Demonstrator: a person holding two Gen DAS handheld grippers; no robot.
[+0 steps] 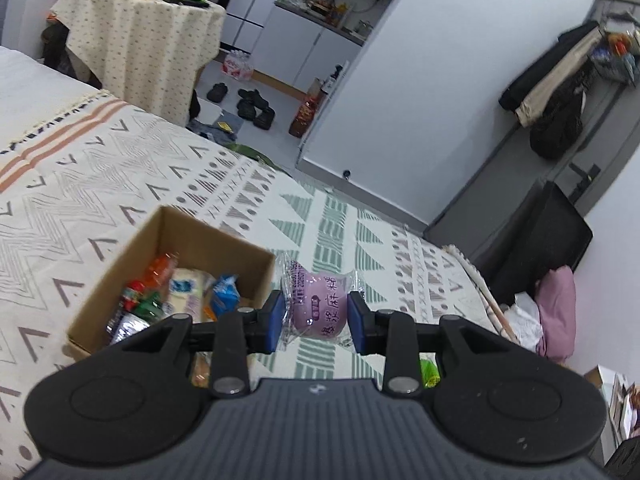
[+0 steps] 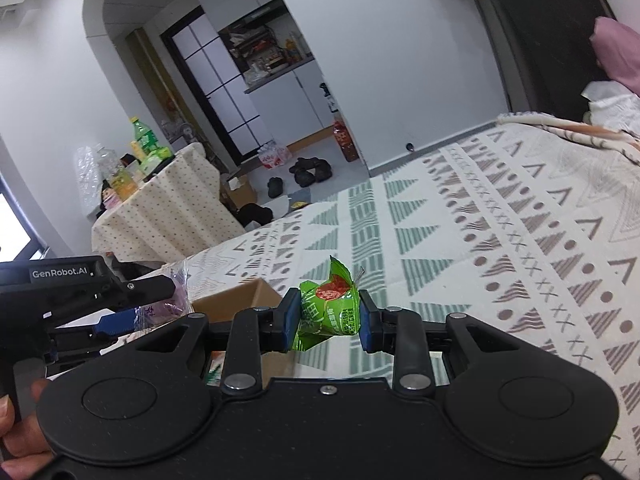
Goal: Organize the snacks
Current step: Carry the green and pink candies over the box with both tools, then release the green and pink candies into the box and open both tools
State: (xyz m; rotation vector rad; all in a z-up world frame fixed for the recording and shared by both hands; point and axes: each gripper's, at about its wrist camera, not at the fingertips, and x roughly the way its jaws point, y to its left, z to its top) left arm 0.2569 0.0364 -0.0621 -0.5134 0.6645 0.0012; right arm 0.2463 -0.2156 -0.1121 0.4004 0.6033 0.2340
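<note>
My left gripper (image 1: pixel 316 322) is shut on a round purple snack in a clear wrapper (image 1: pixel 318 306), held above the patterned bedspread just right of an open cardboard box (image 1: pixel 176 236). Several wrapped snacks (image 1: pixel 180 292) lie in that box. In the right wrist view, my right gripper (image 2: pixel 329 320) is shut on a small green snack packet (image 2: pixel 330 308), held in the air. The box corner (image 2: pixel 240 300) shows just left of it. The left gripper (image 2: pixel 120 312) with its purple snack (image 2: pixel 176 304) appears at the left edge, with a hand (image 2: pixel 16 432) below it.
The bedspread (image 1: pixel 120 184) spreads wide around the box. Beyond the bed stand a cloth-covered table (image 1: pixel 140 40) with bottles, shoes (image 1: pixel 252 104) on the floor, a black cabinet (image 1: pixel 536 240) and pink fabric (image 1: pixel 556 312) at the bed's right end.
</note>
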